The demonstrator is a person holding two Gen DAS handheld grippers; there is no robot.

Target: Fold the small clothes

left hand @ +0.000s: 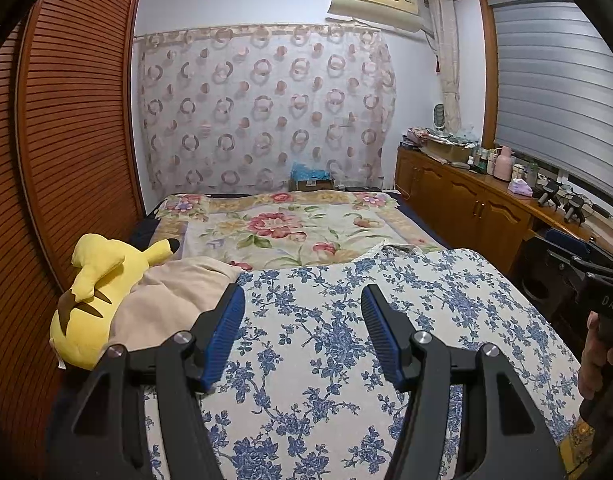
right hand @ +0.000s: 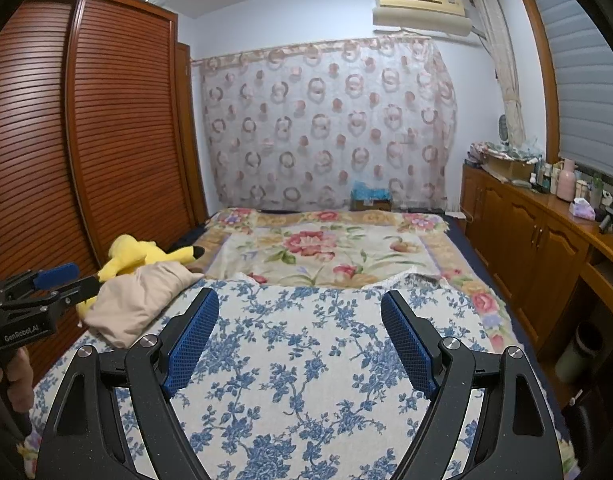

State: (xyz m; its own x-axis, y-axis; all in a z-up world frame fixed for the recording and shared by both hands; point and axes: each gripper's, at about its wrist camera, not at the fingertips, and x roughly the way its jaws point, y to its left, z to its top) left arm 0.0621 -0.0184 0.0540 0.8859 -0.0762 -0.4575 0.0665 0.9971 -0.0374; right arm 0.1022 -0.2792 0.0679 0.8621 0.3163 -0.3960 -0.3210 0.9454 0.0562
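A beige garment (left hand: 174, 300) lies crumpled at the left of the bed, draped partly over a yellow plush toy (left hand: 94, 276). In the right wrist view the same beige garment (right hand: 138, 300) sits left of my fingers, with the plush toy (right hand: 134, 256) behind it. A blue floral cloth (left hand: 346, 344) is spread flat over the near bed. My left gripper (left hand: 302, 294) hovers open above this cloth, just right of the garment, with nothing between its pads. My right gripper (right hand: 300, 298) stands wide open over the blue floral cloth (right hand: 306, 360), also with nothing in it.
A pink floral bedspread (left hand: 282, 228) covers the far bed. A slatted wooden wardrobe (left hand: 74, 128) runs along the left. A low wooden cabinet (right hand: 522, 232) with bottles and boxes lines the right, under a window blind. A hand grips each gripper's handle at the frame edges.
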